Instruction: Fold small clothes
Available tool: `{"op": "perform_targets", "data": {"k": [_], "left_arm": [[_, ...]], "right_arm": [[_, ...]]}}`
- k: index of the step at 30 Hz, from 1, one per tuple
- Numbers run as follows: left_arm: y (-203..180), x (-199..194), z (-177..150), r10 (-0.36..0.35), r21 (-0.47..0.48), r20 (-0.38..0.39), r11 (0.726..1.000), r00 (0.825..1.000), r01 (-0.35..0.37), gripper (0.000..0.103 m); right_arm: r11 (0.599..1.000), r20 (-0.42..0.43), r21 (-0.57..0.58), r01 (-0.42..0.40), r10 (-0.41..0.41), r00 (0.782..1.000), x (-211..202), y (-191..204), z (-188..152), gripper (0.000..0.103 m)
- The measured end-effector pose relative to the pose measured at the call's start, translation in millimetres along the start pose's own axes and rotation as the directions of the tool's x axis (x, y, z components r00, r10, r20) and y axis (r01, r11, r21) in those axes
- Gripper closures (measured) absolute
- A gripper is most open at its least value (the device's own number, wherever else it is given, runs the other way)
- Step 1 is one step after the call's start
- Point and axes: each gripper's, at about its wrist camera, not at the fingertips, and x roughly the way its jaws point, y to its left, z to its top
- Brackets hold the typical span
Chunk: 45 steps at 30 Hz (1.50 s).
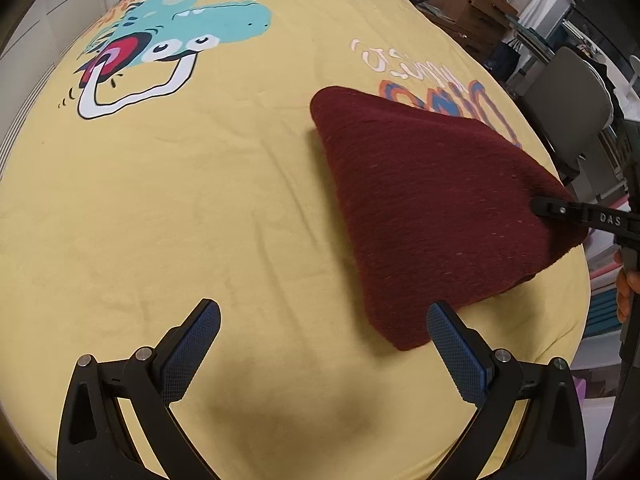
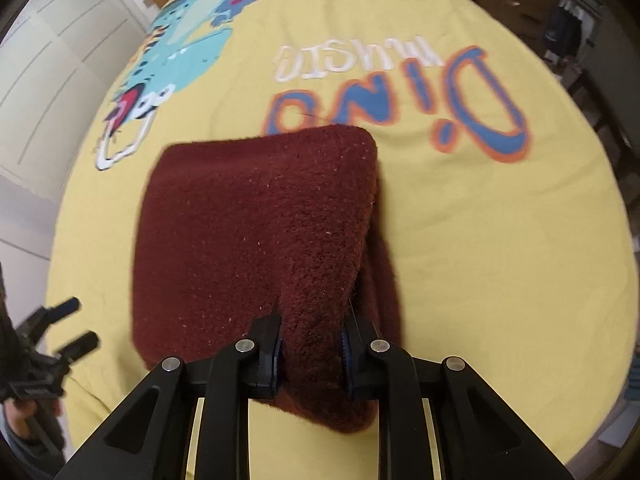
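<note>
The left claw (image 1: 324, 344) hangs over the yellow bedsheet (image 1: 200, 208), its two blue-padded fingers (image 1: 196, 344) spread wide apart with nothing between them. A dark red cloth (image 1: 432, 208) lies on the sheet just ahead and to the right, its near corner right beside the right-hand finger. At the cloth's right edge the right claw (image 1: 540, 206) grips the fabric and holds that side lifted off the sheet. A teal cartoon dinosaur (image 1: 192, 28) is printed on the sheet farther back, and a grey chair (image 1: 568, 96) stands beyond the bed's right edge.
</note>
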Motion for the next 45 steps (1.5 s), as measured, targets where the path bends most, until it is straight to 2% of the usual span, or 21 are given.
{"op": "perform_targets", "data": {"k": [6, 9, 12, 13, 16, 23, 25, 29, 34, 38, 41, 45], "left_arm": [[-12, 10, 1, -0.019, 0.011, -0.016, 1.0, 1.0, 0.019, 0.001], [-15, 14, 2, -0.026, 0.01, -0.021, 1.0, 0.999, 0.026, 0.001], [-14, 17, 2, -0.021, 0.003, -0.027, 1.0, 0.999, 0.021, 0.001], [-14, 17, 3, -0.017, 0.002, -0.027, 1.0, 0.999, 0.017, 0.001], [-15, 18, 6, -0.008, -0.004, -0.028, 1.0, 1.0, 0.008, 0.001], [-15, 28, 26, 0.016, -0.017, -0.062, 1.0, 0.998, -0.017, 0.001], [-18, 31, 37, 0.023, -0.02, -0.051, 1.0, 0.998, -0.024, 0.001], [-32, 40, 62, -0.015, -0.039, -0.037, 0.999, 0.999, 0.013, 0.001], [-58, 69, 83, -0.025, -0.03, -0.096, 0.999, 0.995, 0.022, 0.001], [-67, 95, 82, -0.006, -0.029, -0.148, 1.0, 0.989, 0.002, 0.001], [-65, 112, 74, 0.01, -0.026, -0.182, 1.0, 0.983, -0.015, 0.001], [-57, 120, 62, 0.02, -0.035, -0.15, 0.999, 0.988, -0.026, 0.0]], "right_arm": [[0.999, -0.049, 0.014, 0.048, -0.047, 0.998, 25, -23, -19, 0.078], [0.997, -0.06, 0.024, 0.077, -0.076, 0.995, 38, -26, -26, 0.064], [0.992, -0.054, 0.021, 0.121, -0.119, 0.991, 37, -28, -27, 0.035], [0.992, -0.054, 0.032, 0.121, -0.119, 0.991, 36, -30, -26, 0.031], [0.995, -0.044, 0.074, 0.066, -0.063, 0.997, 25, -39, -24, 0.026], [0.997, 0.031, 0.079, -0.008, 0.006, 0.999, -3, -35, -5, 0.016], [0.997, 0.038, 0.07, -0.014, 0.011, 0.999, -3, -31, 2, 0.002], [0.999, 0.01, 0.046, -0.021, 0.021, 1.0, 15, -21, 13, 0.0], [0.996, -0.049, 0.068, -0.052, 0.055, 0.997, 47, -25, 9, 0.0], [0.997, -0.07, 0.067, -0.047, 0.052, 0.996, 66, -31, 0, 0.0], [0.992, -0.073, 0.094, -0.085, 0.092, 0.993, 74, -39, -5, 0.0], [0.986, -0.079, 0.105, -0.127, 0.136, 0.988, 86, -41, -10, 0.0]]}}
